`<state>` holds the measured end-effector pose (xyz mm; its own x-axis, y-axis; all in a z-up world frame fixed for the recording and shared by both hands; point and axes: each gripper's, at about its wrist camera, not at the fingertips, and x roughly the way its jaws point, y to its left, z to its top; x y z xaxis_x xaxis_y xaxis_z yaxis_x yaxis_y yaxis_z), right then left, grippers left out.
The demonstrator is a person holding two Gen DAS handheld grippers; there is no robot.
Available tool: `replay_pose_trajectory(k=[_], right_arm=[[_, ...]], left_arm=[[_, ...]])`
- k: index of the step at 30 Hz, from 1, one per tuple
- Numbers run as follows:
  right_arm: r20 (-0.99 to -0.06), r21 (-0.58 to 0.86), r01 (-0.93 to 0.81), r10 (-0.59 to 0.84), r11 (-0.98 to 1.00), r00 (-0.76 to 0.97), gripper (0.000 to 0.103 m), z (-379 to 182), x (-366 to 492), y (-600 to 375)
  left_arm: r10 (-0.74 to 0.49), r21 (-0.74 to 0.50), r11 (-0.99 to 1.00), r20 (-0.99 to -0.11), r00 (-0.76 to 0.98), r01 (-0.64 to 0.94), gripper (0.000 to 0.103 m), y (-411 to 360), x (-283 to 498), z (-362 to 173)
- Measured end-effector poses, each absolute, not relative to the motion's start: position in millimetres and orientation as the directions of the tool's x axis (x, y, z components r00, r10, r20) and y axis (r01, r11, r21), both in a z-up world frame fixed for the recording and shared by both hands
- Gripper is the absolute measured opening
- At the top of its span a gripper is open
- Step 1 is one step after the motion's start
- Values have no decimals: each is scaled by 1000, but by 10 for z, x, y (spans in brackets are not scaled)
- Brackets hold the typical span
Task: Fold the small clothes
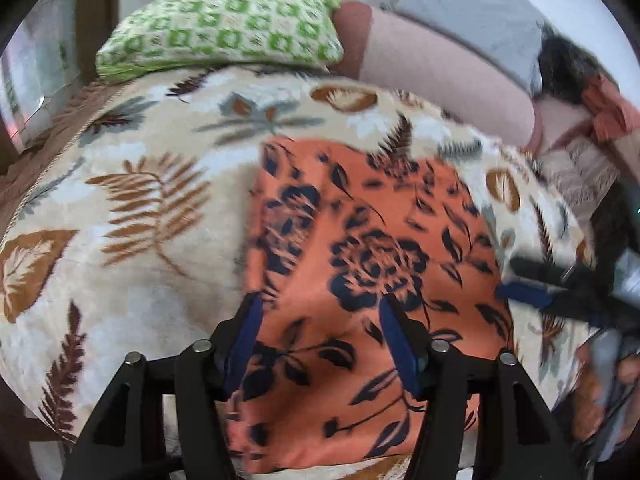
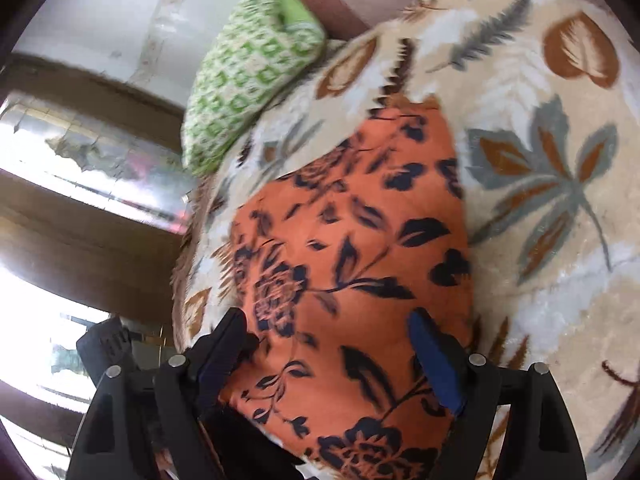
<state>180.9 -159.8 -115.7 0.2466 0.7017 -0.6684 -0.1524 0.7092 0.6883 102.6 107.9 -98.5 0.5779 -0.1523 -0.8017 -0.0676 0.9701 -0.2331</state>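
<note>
The orange garment (image 1: 360, 240) in the middle of the frame is thin, smooth cloth with a dark floral print. The blanket (image 1: 140, 200) under it looks plush and fuzzy. The green pillow (image 1: 220, 24), upper left, is matt woven cloth. The left gripper (image 1: 320, 344) is matt black plastic with blue pads (image 1: 396, 344) and shiny metal pins (image 1: 440, 346)
</note>
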Motion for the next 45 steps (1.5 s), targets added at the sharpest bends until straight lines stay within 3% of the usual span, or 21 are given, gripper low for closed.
replay_pose_trajectory(k=[4,7,10,12,13,14,17,18,20,22,26,30,31,32,34,36,37,39,40,42,45], right_arm=[[-688,662,-168,681,730,250,86,-1270,1784,-1485],[-699,645,-192,673,740,241,86,-1288,1804,-1448],[-689,661,-187,686,727,233,86,-1323,1857,-1452],[-680,670,-188,695,718,233,86,-1334,1854,-1484],[-679,669,-193,696,717,234,86,-1335,1850,-1480],[-676,671,-199,699,715,234,86,-1326,1841,-1480],[-679,662,-212,695,719,235,86,-1327,1834,-1463],[-682,658,-215,692,722,235,86,-1330,1833,-1463],[-680,658,-224,695,719,233,87,-1341,1838,-1455],[-683,655,-229,694,720,228,87,-1338,1842,-1449],[-679,658,-238,699,715,224,89,-1329,1835,-1462],[-677,661,-239,702,712,221,91,-1325,1828,-1465],[-679,658,-242,700,713,220,91,-1320,1826,-1460],[-679,657,-243,700,714,219,91,-1319,1825,-1454],[-672,665,-246,708,705,215,91,-1324,1823,-1456],[-670,665,-251,710,704,215,91,-1329,1821,-1465],[-671,663,-251,709,705,217,91,-1337,1825,-1465],[-666,667,-257,714,699,214,93,-1348,1835,-1459],[-667,666,-257,714,700,213,94,-1336,1838,-1453],[-672,662,-256,710,704,213,94,-1305,1828,-1444],[-655,677,-253,723,691,220,94,-1271,1815,-1487]], left_arm=[[-209,-371,908,-801,561,-192,72,1547,1074,-1123],[-407,-541,826,-769,493,-161,74,1692,1228,-1330],[-469,-558,823,-774,425,-109,78,1572,1285,-1452],[-497,-575,813,-767,406,-91,62,1513,1273,-1562],[-485,-562,821,-778,400,-98,42,1510,1262,-1590],[-516,-603,790,-751,413,-109,30,1550,1226,-1578],[-503,-595,801,-731,461,-68,29,1524,1105,-1376],[-499,-590,804,-736,457,-71,29,1507,1097,-1402],[-513,-607,778,-764,392,-164,46,1610,1193,-1723],[-557,-657,731,-731,394,-186,50,1719,1209,-1699],[-408,-531,839,-756,512,-116,83,1757,1289,-1223],[-450,-556,825,-755,477,-101,84,1816,1782,-1336],[-443,-544,831,-773,455,-115,75,1809,1880,-1419],[-448,-543,830,-787,424,-131,44,1773,1972,-1556],[-474,-571,813,-765,436,-118,25,1736,1964,-1534],[-388,-463,886,-773,502,-29,24,1553,1837,-1282],[-362,-429,903,-777,516,-11,26,1488,1812,-1257],[-332,-410,909,-820,467,-73,48,1533,1881,-1444],[-332,-431,894,-821,465,-121,68,1628,1870,-1499],[-339,-453,878,-817,466,-155,71,1696,1828,-1454],[-238,-334,935,-840,487,-119,78,1643,1660,-1262]])
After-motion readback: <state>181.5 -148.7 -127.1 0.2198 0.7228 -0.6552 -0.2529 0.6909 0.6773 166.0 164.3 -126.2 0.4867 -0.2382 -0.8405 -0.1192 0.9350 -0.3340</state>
